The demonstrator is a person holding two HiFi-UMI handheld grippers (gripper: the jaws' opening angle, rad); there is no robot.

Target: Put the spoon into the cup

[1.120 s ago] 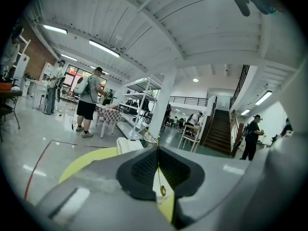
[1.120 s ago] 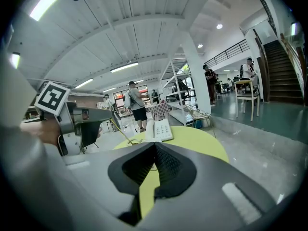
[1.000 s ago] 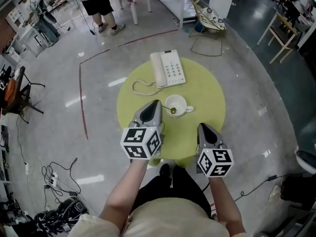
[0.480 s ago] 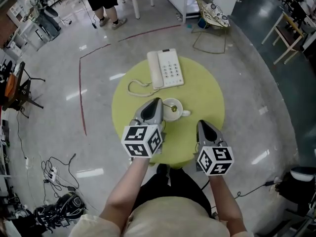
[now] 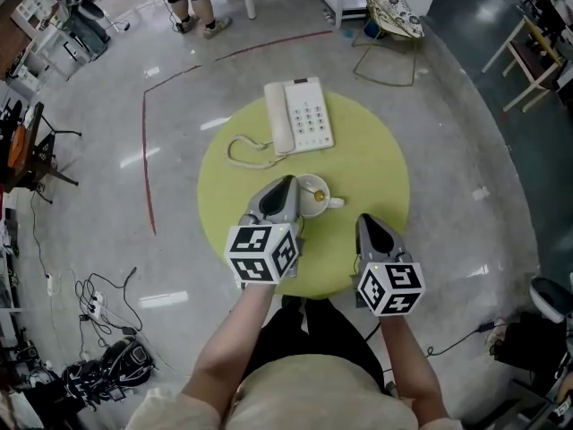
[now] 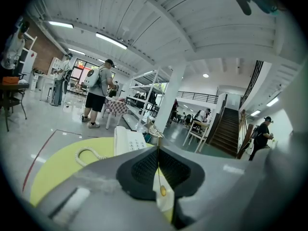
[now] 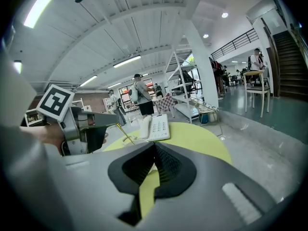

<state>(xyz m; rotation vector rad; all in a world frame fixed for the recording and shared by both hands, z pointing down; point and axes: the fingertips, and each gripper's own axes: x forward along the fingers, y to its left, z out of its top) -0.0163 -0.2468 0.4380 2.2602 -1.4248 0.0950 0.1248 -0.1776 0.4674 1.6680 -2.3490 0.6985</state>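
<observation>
The left gripper (image 5: pixel 287 184) has its jaws squeezed tight on the thin handle of the gold spoon (image 6: pixel 163 191). The handle runs up between the jaw tips. The round end hangs down below them. The white cup (image 5: pixel 305 185) stands on the yellow-green table (image 5: pixel 367 159), right in front of those jaw tips and a little under them. From the head view the round end of the spoon sits inside the ring of the cup's rim. I cannot tell if it is down in the cup or just over it. The right gripper (image 5: pixel 365 220) has its jaws pressed together with nothing in them. It waits off to the side of the cup, and its tips point past the cup toward the white phone (image 5: pixel 298 115). From the right gripper view the spoon handle pokes out of the left jaws at a slant, down toward the cup. I think the job is almost done. This looks like the step of putting the spoon in. Next, the left jaws should dip a bit so the round end is well inside the cup. Then they should open and let the spoon go. The handle should end up leaning on the rim. The cup looks light, so a bump from the jaws could push it or tip it. A slow, soft move is best.
</observation>
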